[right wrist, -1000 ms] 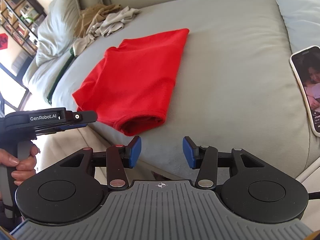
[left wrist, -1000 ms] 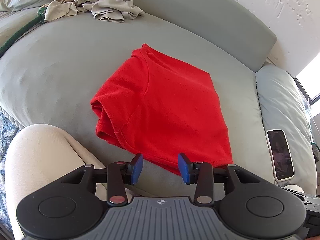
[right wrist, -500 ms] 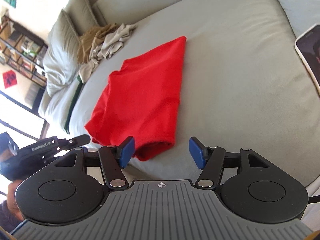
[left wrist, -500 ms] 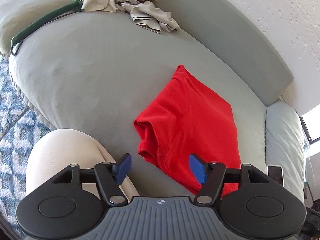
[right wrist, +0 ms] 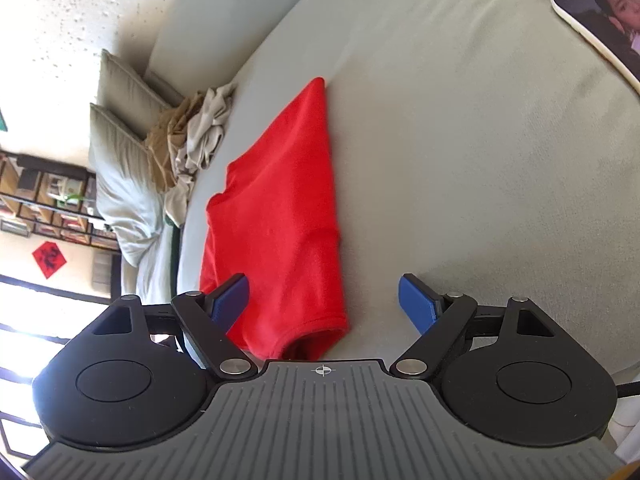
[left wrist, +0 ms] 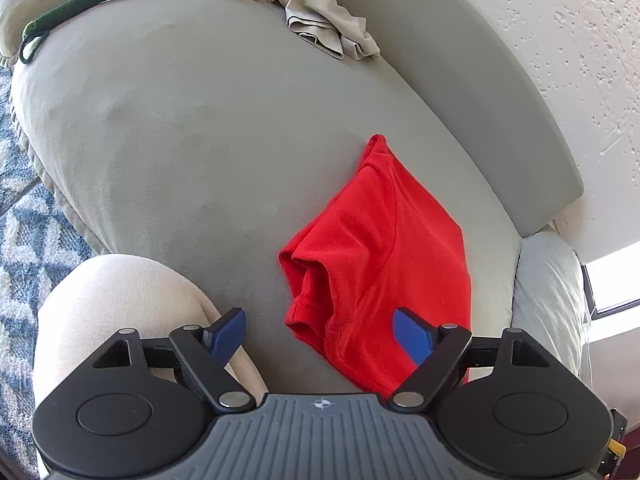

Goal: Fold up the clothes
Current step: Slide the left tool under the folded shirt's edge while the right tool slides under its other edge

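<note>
A folded red shirt (left wrist: 380, 256) lies flat on the grey sofa seat (left wrist: 192, 152). In the left wrist view my left gripper (left wrist: 320, 334) hangs open above the shirt's near corner, holding nothing. The same red shirt (right wrist: 276, 220) appears in the right wrist view, its open hem toward me. Over that near end my right gripper (right wrist: 324, 304) is open wide and empty. A pile of unfolded beige and tan clothes (left wrist: 320, 20) sits at the far end of the seat, the clothes pile (right wrist: 192, 140) lying against the cushions.
A phone (right wrist: 600, 12) with a lit screen lies on the seat at the right. A person's knee (left wrist: 120, 304) is beside the left gripper. Cushions (right wrist: 120, 168) line the sofa's far end, a patterned rug (left wrist: 24, 208) covers the floor, and a green strap (left wrist: 92, 4) lies nearby.
Both grippers have opened wider and drawn up and back from the shirt, which now looks smaller. Both views have swung around; the left gripper has left the right wrist view.
</note>
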